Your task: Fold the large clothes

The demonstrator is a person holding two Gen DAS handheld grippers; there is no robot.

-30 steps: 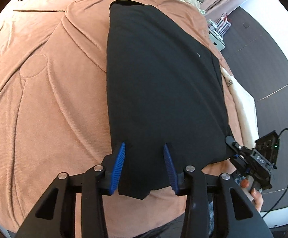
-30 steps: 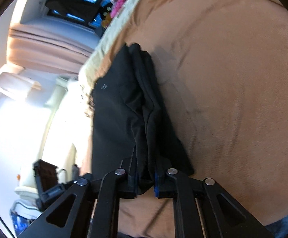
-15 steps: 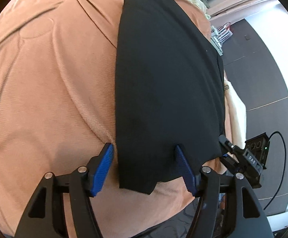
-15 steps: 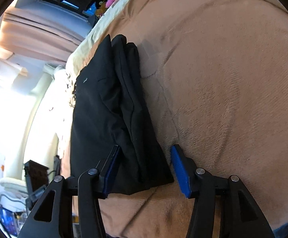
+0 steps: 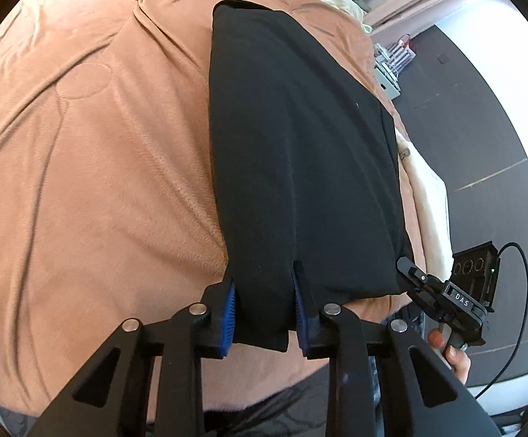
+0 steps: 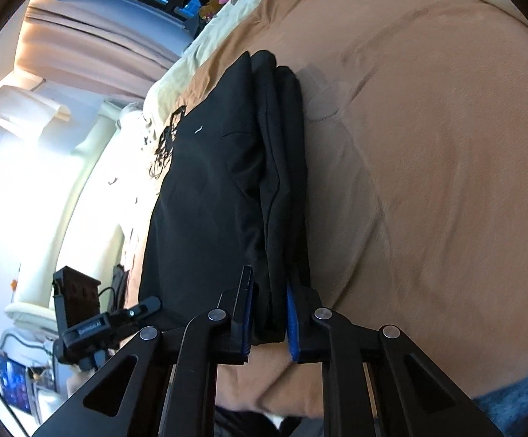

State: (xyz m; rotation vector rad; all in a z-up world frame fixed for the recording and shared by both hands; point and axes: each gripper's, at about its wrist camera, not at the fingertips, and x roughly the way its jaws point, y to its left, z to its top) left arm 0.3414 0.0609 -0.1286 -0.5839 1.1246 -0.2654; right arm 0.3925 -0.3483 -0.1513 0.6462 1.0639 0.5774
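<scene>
Garment (image 5: 300, 153), black, folded into a long layered rectangle, lying flat on a tan bedspread (image 5: 92, 182) and running lengthwise away from both cameras.

Left gripper (image 5: 264, 309): jaws having just been closing, blue pads now pressing on the near left corner of the garment, cloth bunching between them and hanging a little past the pads.

Right gripper (image 6: 268, 318): jaws likewise having just been closing, pads now clamping the stacked folded edges at the near right corner; several layers showing as parallel ridges (image 6: 282, 167) along that side.

Right gripper also appearing at the lower right of the left wrist view (image 5: 442, 298), touching the garment's corner, with a person's fingers (image 5: 453, 357) wrapping its handle and a black cable (image 5: 518, 291) trailing from it.

Cream bedding (image 5: 427, 196) lying just beside the garment's right edge. Pink curtain (image 6: 82, 47) hanging beyond the bed. Dark floor (image 5: 482, 127) showing past the bed's edge.
</scene>
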